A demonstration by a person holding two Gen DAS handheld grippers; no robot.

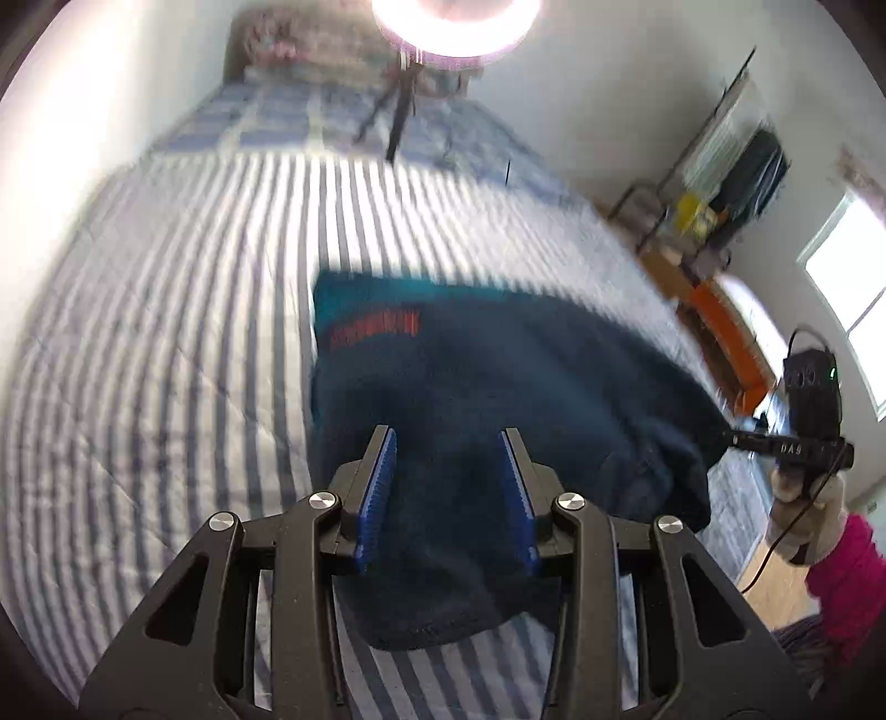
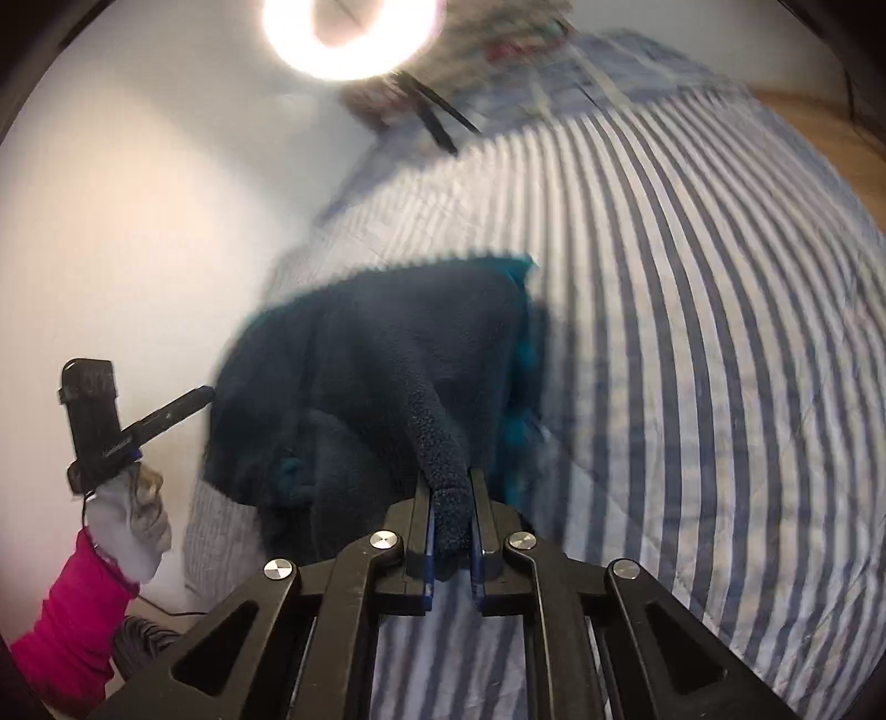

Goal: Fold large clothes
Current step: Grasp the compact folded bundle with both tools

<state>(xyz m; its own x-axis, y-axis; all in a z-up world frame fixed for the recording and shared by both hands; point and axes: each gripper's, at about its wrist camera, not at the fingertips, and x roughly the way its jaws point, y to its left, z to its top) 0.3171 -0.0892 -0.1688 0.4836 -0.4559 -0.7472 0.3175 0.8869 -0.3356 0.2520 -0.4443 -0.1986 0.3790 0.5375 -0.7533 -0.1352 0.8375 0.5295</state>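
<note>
A dark navy fleece garment point(image 1: 498, 399) with a teal band and an orange logo lies partly folded on the striped bed point(image 1: 166, 332). My left gripper point(image 1: 449, 437) is open, its blue pads wide apart just above the garment's near part. My right gripper point(image 2: 449, 476) is shut on a fold of the same fleece point(image 2: 387, 354) and lifts a ridge of it. In the left wrist view the right gripper point(image 1: 731, 437) shows at the garment's right edge. In the right wrist view the left gripper point(image 2: 207, 392) shows at the garment's left edge.
A lit ring light on a tripod point(image 1: 454, 22) stands at the far end of the bed. A white wall point(image 2: 138, 221) runs along one side of the bed. A rack with clothes and boxes point(image 1: 714, 210) and an orange item point(image 1: 731, 338) stand beyond the other side, near a window point(image 1: 853, 299).
</note>
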